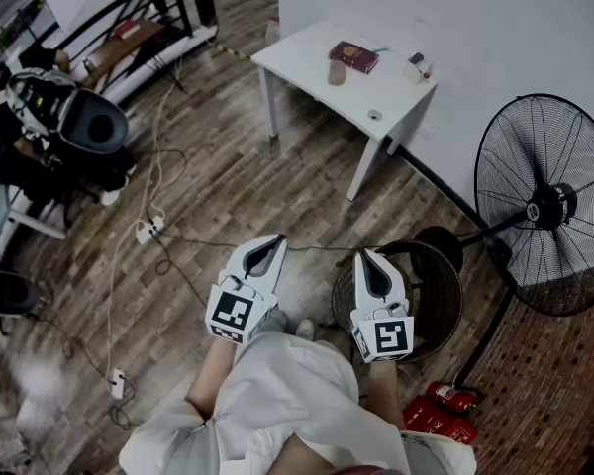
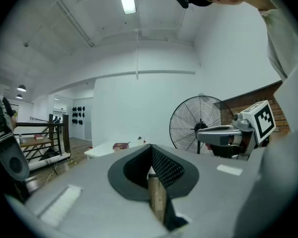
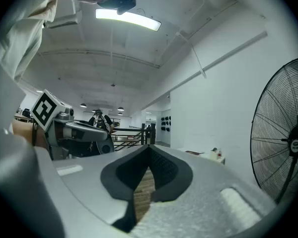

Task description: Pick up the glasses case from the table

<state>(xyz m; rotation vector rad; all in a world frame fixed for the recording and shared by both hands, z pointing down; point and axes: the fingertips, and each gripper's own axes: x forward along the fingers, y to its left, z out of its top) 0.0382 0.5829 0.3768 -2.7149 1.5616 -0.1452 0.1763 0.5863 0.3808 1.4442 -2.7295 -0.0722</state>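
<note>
The case (image 1: 353, 56) is dark red, the surface (image 1: 376, 92) white, the fan (image 1: 549, 206) black, the plank floor (image 1: 228, 186) brown, and the left tool (image 1: 274, 241) and right tool (image 1: 362, 256) white with black-and-white checked markers (image 1: 231, 313).

- One white table (image 1: 307, 67).
- One dark red glasses case (image 1: 353, 56), on the table.
- Two grippers, left gripper (image 1: 274, 238) and right gripper (image 1: 365, 256), well in front of the table.
- One black standing fan (image 1: 544, 206), right of the table.
- Two white power strips (image 1: 148, 231) on the floor, left of the table.
</note>
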